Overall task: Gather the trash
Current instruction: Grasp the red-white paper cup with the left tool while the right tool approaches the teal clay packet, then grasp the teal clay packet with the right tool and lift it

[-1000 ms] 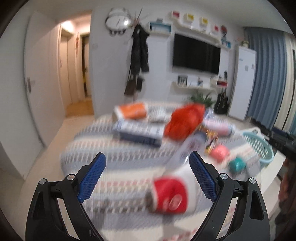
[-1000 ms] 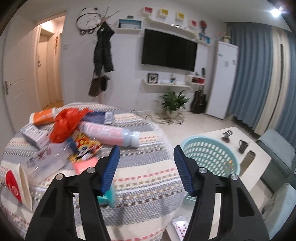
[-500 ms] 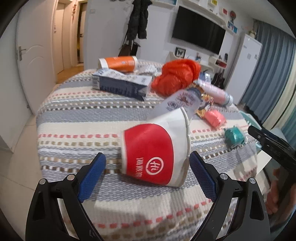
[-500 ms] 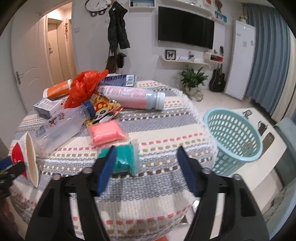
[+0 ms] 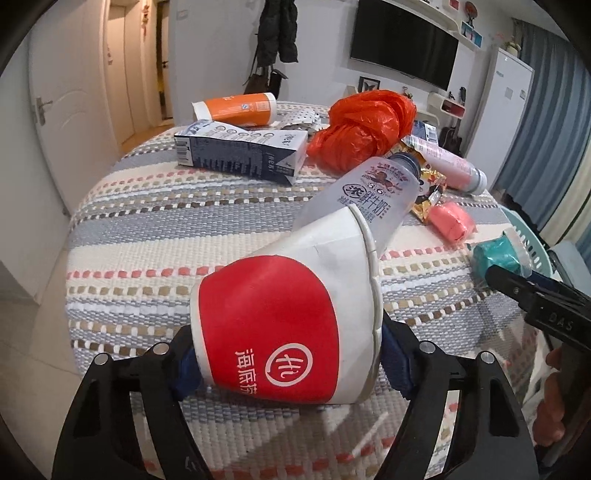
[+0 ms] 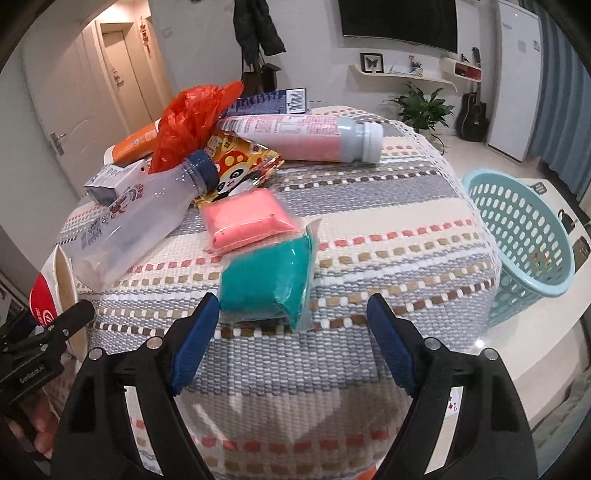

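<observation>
I see a wall television (image 5: 404, 53) beyond the striped bench (image 6: 369, 206), dark coat (image 5: 277, 31) left of it, potted plant (image 6: 419, 107), guitar (image 6: 472, 116) and white fridge (image 6: 511, 79) below-right.

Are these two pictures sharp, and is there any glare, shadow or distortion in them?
Left wrist view: sharp, the paper cup is large and bulged by the fisheye lens, and dark corners frame the picture. Right wrist view: also sharp, a soft sheen on the teal packet, the door frames bend, and the basket looks stretched at the edge.
</observation>
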